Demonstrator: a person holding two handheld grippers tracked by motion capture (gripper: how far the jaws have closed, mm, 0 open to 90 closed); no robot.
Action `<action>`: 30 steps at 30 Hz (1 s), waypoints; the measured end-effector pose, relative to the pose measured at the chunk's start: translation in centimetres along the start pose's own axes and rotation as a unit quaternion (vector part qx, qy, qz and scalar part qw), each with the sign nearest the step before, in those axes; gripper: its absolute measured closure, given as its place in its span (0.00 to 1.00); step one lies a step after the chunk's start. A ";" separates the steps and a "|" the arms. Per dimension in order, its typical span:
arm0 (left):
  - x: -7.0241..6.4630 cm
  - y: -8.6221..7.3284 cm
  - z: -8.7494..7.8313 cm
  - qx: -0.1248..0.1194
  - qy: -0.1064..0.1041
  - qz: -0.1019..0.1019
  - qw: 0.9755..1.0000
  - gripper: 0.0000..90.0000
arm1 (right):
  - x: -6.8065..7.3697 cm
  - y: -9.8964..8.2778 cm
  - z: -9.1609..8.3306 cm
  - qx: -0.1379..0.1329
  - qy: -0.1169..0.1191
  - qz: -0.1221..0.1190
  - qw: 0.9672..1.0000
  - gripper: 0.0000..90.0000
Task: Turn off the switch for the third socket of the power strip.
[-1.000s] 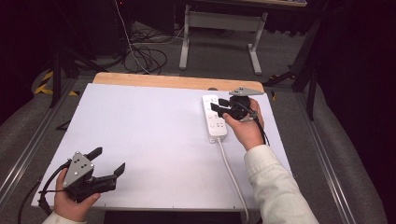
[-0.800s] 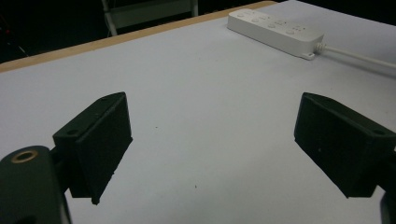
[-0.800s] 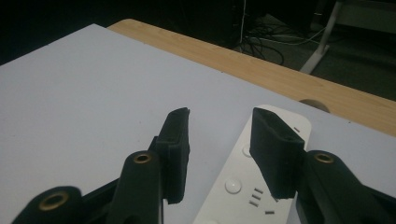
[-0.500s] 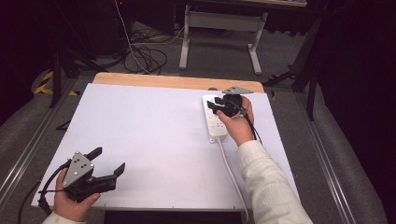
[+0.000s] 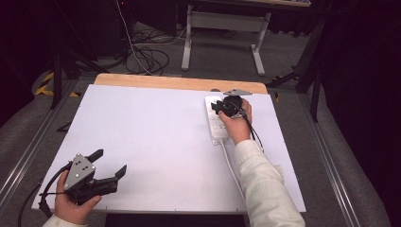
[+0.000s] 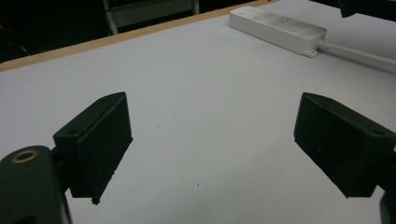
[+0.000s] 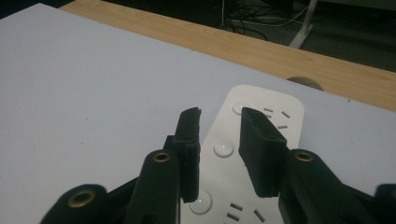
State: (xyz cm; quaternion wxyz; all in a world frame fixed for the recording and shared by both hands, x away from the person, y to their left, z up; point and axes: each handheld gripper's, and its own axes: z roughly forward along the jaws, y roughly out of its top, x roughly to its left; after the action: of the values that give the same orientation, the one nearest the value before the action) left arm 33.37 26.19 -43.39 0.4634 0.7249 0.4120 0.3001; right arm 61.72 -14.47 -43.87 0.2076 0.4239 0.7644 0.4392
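Observation:
A white power strip lies at the far right of the white table top, its cable running back toward the near edge. My right gripper hovers over the strip's far half. In the right gripper view the strip lies under the gripper. Its jaws have just been closing and stand a narrow gap apart, with nothing clamped; a round button shows below the gap. My left gripper rests at the near left, wide open and empty. The strip lies far beyond it.
A wooden strip borders the table's far edge. Beyond it on the floor stand metal desk legs and a tangle of cables. The table's rails run along both sides.
The right gripper has shifted left and down over the power strip, and its jaws stand closer together. The left gripper has stayed put.

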 end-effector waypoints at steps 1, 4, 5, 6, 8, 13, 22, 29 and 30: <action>0.0 0.0 0.0 0.000 0.000 0.000 1.000 0.13 | -0.1 -0.1 0.2 0.001 -0.001 0.000 1.000 0.81; 0.0 0.0 0.0 0.002 0.000 0.002 1.000 0.13 | -0.2 -0.2 0.6 0.001 -0.003 0.001 1.000 0.84; 0.0 0.0 0.0 0.002 0.000 0.002 1.000 0.13 | -0.2 -0.3 0.8 0.002 -0.002 0.004 1.000 0.85; 0.0 0.0 0.0 0.002 -0.001 0.001 1.000 0.13 | -0.3 -0.4 0.9 0.003 -0.001 0.003 1.000 0.86; 0.0 0.0 0.0 0.002 0.000 0.003 1.000 0.13 | -0.3 -0.5 1.2 0.005 -0.005 0.002 1.000 0.88; 0.0 0.0 0.1 0.002 0.000 0.002 1.000 0.13 | -0.2 -0.8 1.9 0.005 0.000 0.008 1.000 0.91; 0.0 -0.1 0.1 0.004 -0.003 0.001 1.000 0.13 | -0.2 -1.1 2.8 0.012 -0.011 -0.005 1.000 1.00; 0.0 -0.1 0.1 0.005 -0.003 0.001 1.000 0.13 | -0.5 -1.2 3.1 0.015 -0.014 -0.011 1.000 1.00; -0.1 -0.1 0.1 0.005 -0.003 0.001 1.000 0.13 | -0.5 -1.2 3.1 0.017 -0.014 -0.011 1.000 1.00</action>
State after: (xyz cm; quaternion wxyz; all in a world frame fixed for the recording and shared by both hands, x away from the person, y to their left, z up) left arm 33.42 26.10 -43.51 0.4606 0.7283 0.4117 0.2967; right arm 63.62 -13.63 -46.56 0.2156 0.4251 0.7733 0.4181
